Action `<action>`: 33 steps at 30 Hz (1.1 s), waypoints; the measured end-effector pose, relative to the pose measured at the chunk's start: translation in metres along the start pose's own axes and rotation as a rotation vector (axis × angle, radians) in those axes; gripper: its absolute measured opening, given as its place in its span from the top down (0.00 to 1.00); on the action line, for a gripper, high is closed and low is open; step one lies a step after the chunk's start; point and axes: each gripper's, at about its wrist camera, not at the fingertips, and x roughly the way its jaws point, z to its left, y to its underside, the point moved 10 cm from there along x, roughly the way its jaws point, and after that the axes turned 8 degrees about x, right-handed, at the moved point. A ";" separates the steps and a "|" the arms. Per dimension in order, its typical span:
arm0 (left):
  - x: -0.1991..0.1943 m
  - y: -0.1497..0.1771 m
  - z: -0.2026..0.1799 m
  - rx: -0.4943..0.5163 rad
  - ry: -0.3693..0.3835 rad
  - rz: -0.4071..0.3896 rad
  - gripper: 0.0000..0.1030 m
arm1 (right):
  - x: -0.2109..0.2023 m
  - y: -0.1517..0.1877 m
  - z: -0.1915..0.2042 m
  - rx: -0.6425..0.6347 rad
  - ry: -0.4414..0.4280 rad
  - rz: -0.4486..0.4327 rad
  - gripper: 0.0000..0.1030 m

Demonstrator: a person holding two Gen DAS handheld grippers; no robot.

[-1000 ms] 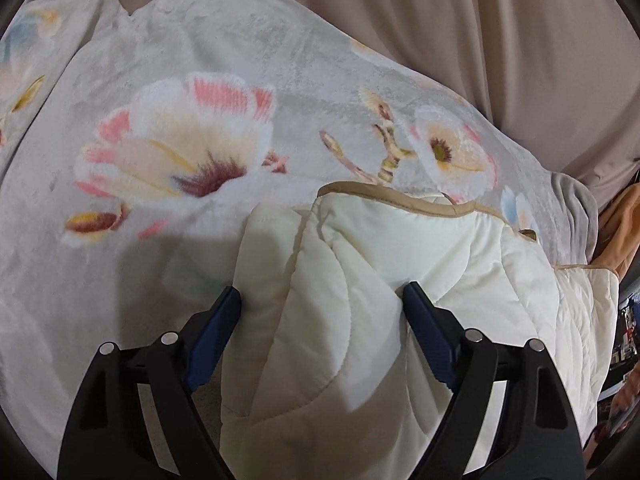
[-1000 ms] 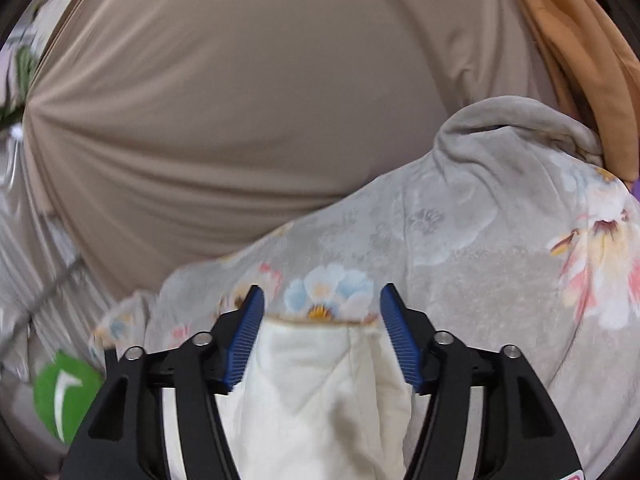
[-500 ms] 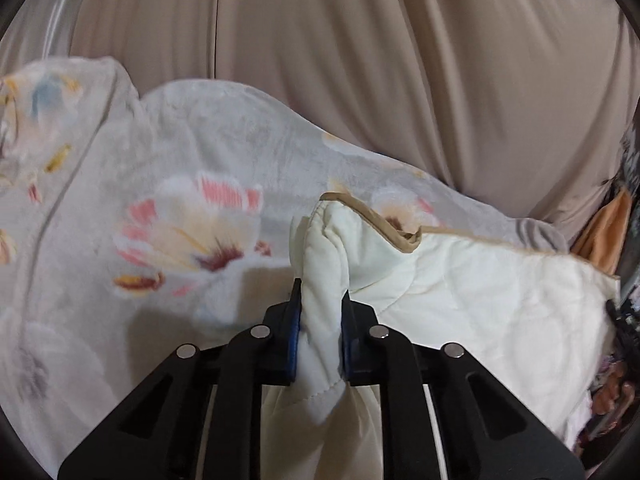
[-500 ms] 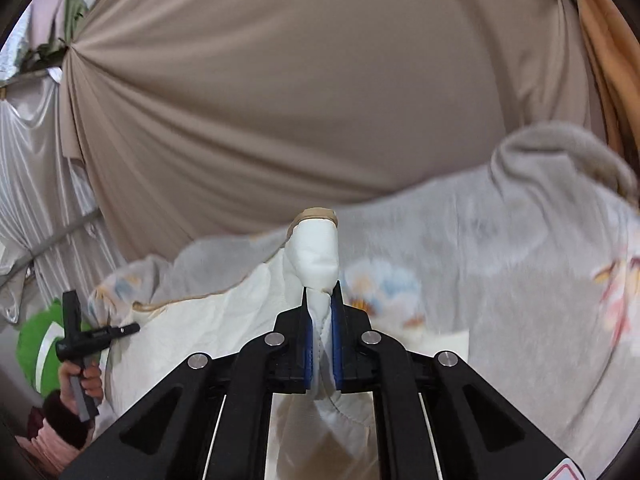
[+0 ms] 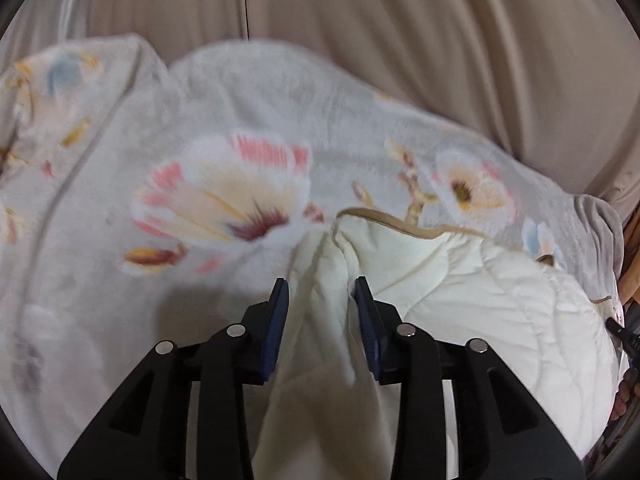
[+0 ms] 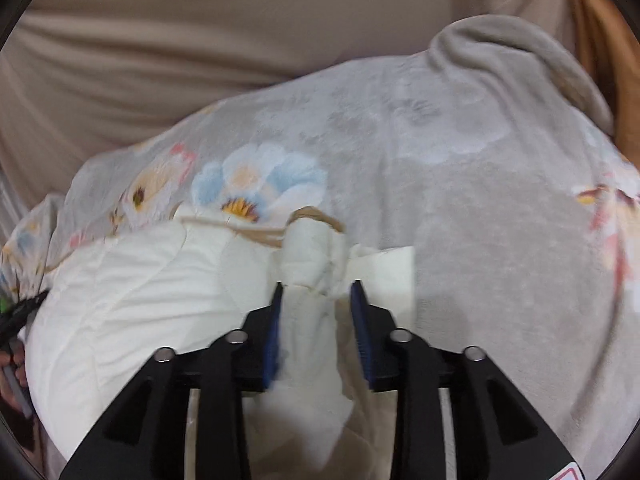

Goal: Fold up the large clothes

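On the floral blanket [image 5: 224, 128] lies my cream quilted garment [image 5: 480, 304] — puffy, soft, light. Left gripper [image 5: 322, 294] and right gripper [image 6: 316, 296] stand part-open astride bunched folds, not clamping. I'd take hold at the tan-bound edge.

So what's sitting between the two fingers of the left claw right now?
In the left wrist view, a bunched fold of the cream quilted garment runs up between the fingers of the left claw, which stand apart around it, over the floral blanket.
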 end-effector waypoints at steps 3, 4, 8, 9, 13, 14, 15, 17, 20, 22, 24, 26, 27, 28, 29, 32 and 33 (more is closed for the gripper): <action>-0.053 -0.021 -0.014 0.085 -0.048 -0.113 0.68 | -0.046 -0.018 0.019 -0.023 0.013 -0.143 0.64; -0.068 -0.029 -0.031 0.127 -0.024 -0.144 0.68 | -0.059 -0.021 0.041 -0.068 -0.020 -0.173 0.66; -0.089 -0.041 -0.125 0.272 0.142 -0.190 0.56 | -0.073 0.016 0.165 -0.316 -0.242 -0.125 0.70; -0.084 -0.039 -0.146 0.295 0.179 -0.182 0.54 | -0.068 0.031 0.189 -0.362 -0.293 -0.086 0.71; -0.025 -0.016 -0.196 0.330 0.220 -0.057 0.54 | -0.030 0.101 0.247 -0.533 -0.336 0.058 0.77; -0.010 -0.008 -0.196 0.318 0.214 -0.025 0.54 | -0.021 0.112 0.247 -0.564 -0.319 0.073 0.77; 0.004 -0.001 -0.191 0.312 0.190 0.000 0.54 | -0.012 0.121 0.240 -0.579 -0.295 0.088 0.77; 0.024 0.013 -0.169 0.307 0.125 0.025 0.54 | -0.003 0.119 0.216 -0.564 -0.237 0.078 0.78; 0.025 0.019 -0.124 0.258 0.087 0.017 0.56 | 0.001 0.090 0.153 -0.442 -0.153 0.056 0.80; 0.024 0.021 -0.092 0.240 0.022 0.007 0.56 | -0.001 0.066 0.100 -0.346 -0.066 0.032 0.80; 0.024 0.028 -0.059 0.212 -0.019 0.014 0.56 | -0.001 0.048 0.044 -0.249 0.023 0.013 0.85; 0.025 0.035 -0.034 0.152 -0.002 0.036 0.61 | 0.001 0.044 0.001 -0.159 0.038 0.035 0.99; 0.023 0.038 -0.028 0.126 0.030 0.040 0.67 | 0.002 0.045 -0.016 -0.102 0.034 0.058 1.00; 0.021 0.038 -0.025 0.107 0.031 0.042 0.70 | 0.003 0.046 -0.025 -0.060 0.020 0.075 1.00; 0.018 0.036 -0.023 0.098 0.025 0.050 0.71 | 0.004 0.046 -0.027 -0.039 0.012 0.085 1.00; -0.001 0.015 -0.031 0.063 0.047 0.028 0.71 | -0.010 0.033 -0.007 -0.076 0.053 0.038 0.90; -0.009 -0.001 -0.038 0.066 0.060 -0.004 0.68 | -0.015 0.022 0.009 -0.094 0.040 0.009 0.86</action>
